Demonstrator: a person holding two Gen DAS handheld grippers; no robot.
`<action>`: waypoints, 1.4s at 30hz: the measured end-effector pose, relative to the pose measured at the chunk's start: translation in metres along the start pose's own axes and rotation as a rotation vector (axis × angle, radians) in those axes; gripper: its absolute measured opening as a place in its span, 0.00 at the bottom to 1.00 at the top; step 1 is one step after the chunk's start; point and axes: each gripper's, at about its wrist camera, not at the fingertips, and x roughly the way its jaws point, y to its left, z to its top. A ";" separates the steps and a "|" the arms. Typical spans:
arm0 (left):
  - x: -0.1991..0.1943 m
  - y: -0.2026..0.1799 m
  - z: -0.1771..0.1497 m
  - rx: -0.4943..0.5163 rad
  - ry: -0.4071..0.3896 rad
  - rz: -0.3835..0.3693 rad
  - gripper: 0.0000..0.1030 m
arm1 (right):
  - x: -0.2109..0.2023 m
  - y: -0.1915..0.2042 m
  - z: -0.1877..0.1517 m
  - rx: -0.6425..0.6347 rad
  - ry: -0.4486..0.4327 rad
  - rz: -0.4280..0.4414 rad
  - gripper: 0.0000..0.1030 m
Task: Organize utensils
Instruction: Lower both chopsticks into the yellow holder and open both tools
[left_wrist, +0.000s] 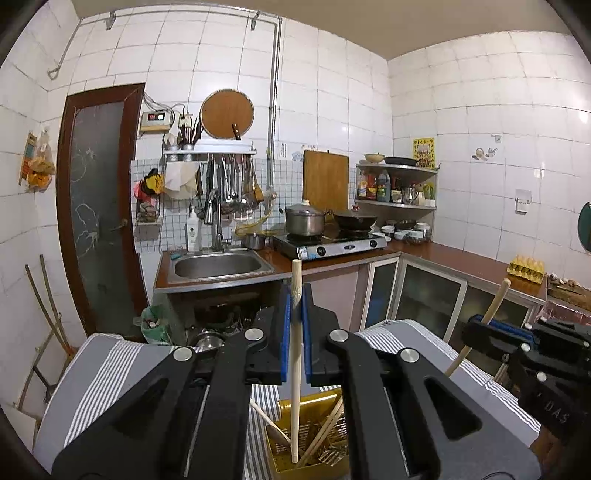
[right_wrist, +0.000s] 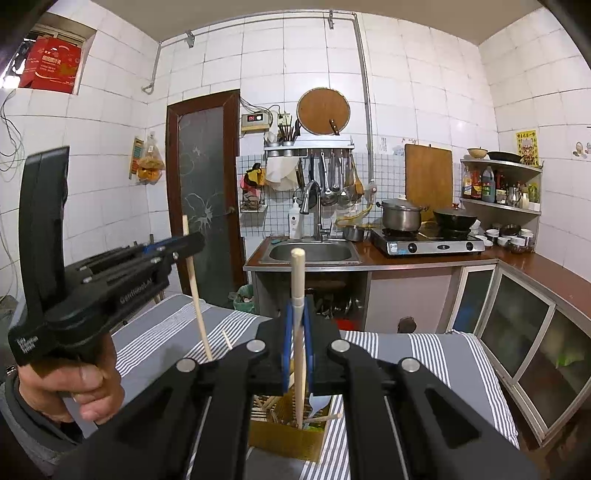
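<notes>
My left gripper (left_wrist: 294, 314) is shut on a pale wooden chopstick (left_wrist: 295, 369) held upright, its lower end inside the yellow utensil basket (left_wrist: 291, 470). The basket holds several chopsticks, a wooden spoon and forks. My right gripper (right_wrist: 298, 332) is shut on a second wooden chopstick (right_wrist: 298, 280), also upright, tip down in the same basket (right_wrist: 284, 439). The right gripper also shows at the right edge of the left wrist view (left_wrist: 495, 328), and the left gripper at the left of the right wrist view (right_wrist: 184, 245).
The basket stands on a table covered with a grey striped cloth (right_wrist: 424, 354). Beyond are a counter with a steel sink (right_wrist: 310, 253), a gas stove with pot and wok (right_wrist: 424, 240), corner shelves (right_wrist: 498, 184) and a door (right_wrist: 203, 184).
</notes>
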 end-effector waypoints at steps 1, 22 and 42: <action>0.004 0.001 -0.002 -0.001 0.005 0.000 0.04 | 0.003 -0.001 0.000 0.002 0.003 -0.001 0.06; 0.052 0.015 -0.045 -0.026 0.101 0.014 0.04 | 0.049 -0.007 -0.017 0.022 0.082 -0.008 0.06; 0.051 0.011 -0.050 -0.019 0.126 0.029 0.04 | 0.061 -0.012 -0.022 0.052 0.111 -0.049 0.35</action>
